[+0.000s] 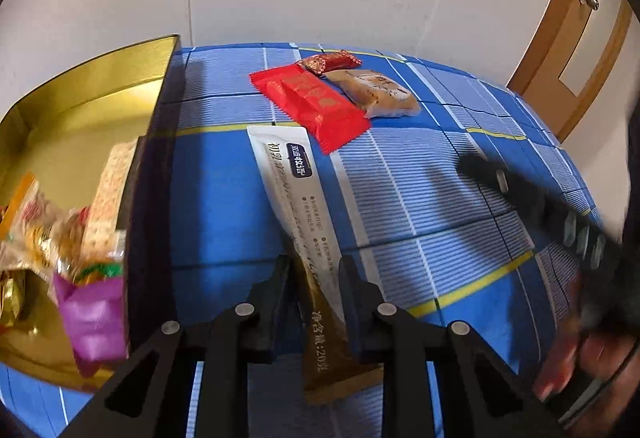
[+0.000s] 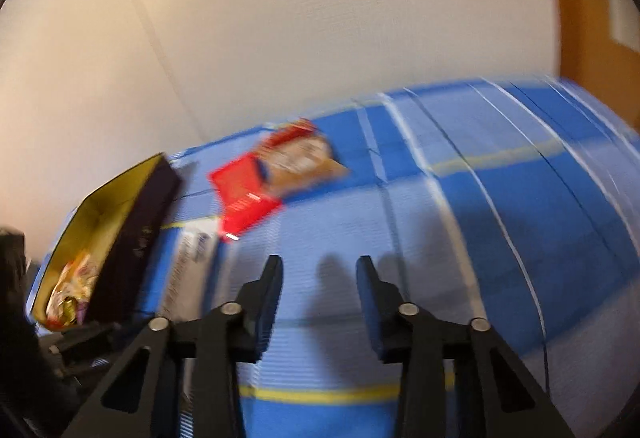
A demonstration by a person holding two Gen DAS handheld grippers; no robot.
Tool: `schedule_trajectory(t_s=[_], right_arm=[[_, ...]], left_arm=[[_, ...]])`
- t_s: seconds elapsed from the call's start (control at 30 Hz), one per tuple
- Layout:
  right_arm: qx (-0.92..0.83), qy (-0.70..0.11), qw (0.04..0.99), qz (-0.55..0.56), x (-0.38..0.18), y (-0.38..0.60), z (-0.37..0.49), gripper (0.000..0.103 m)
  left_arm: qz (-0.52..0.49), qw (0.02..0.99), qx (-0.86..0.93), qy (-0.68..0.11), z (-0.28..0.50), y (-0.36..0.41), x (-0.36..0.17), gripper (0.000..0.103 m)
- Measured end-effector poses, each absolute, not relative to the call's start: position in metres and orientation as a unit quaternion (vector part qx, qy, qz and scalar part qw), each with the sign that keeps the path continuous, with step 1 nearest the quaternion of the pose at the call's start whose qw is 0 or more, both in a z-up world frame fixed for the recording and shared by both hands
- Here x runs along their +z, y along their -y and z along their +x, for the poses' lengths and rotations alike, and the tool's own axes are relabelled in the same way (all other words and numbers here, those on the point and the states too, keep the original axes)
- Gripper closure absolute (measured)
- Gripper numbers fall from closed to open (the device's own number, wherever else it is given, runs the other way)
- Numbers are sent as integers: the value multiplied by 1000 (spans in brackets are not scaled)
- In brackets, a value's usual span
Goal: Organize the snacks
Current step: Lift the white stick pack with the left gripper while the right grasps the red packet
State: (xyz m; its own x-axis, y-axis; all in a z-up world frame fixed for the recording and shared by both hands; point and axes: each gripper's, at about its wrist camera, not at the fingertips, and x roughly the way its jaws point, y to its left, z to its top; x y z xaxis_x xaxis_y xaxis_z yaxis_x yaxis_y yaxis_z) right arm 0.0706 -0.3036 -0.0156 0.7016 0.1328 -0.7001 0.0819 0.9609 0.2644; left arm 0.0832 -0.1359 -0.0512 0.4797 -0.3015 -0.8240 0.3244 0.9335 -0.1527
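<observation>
My left gripper [image 1: 314, 266] has its jaws around a long white and brown snack stick pack [image 1: 294, 194] that lies on the blue checked tablecloth [image 1: 420, 198]. A gold-lined dark tin box [image 1: 120, 94] with several wrapped snacks stands to the left; it also shows in the right wrist view [image 2: 132, 214]. Beyond the pack lie a red packet [image 1: 312, 102], a beige packet [image 1: 376, 90] and a small red candy [image 1: 332, 62]. My right gripper [image 2: 318, 266] is open and empty above the cloth; that view is blurred. It shows at the right of the left wrist view [image 1: 520, 194].
A white wall rises behind the table. A wooden door [image 1: 572, 38] stands at the back right. The table edge curves away on the right. The red and beige packets [image 2: 280, 166] lie ahead-left of my right gripper.
</observation>
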Motion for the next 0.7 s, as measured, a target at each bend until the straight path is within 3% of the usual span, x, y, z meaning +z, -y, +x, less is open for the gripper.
schedule_trajectory(t_s=[0.3, 0.43, 0.6, 0.7], right_arm=[[87, -468, 879, 22, -11, 243, 183, 66], [64, -498, 864, -32, -31, 219, 219, 51], [66, -517, 853, -24, -50, 221, 231, 52], [67, -515, 854, -22, -49, 227, 220, 59]], left_arm=[[8, 858, -186, -479, 66, 126, -52, 79], [11, 857, -189, -479, 63, 121, -52, 79], [8, 857, -191, -478, 62, 117, -52, 79], [8, 859, -190, -476, 62, 118, -52, 79]])
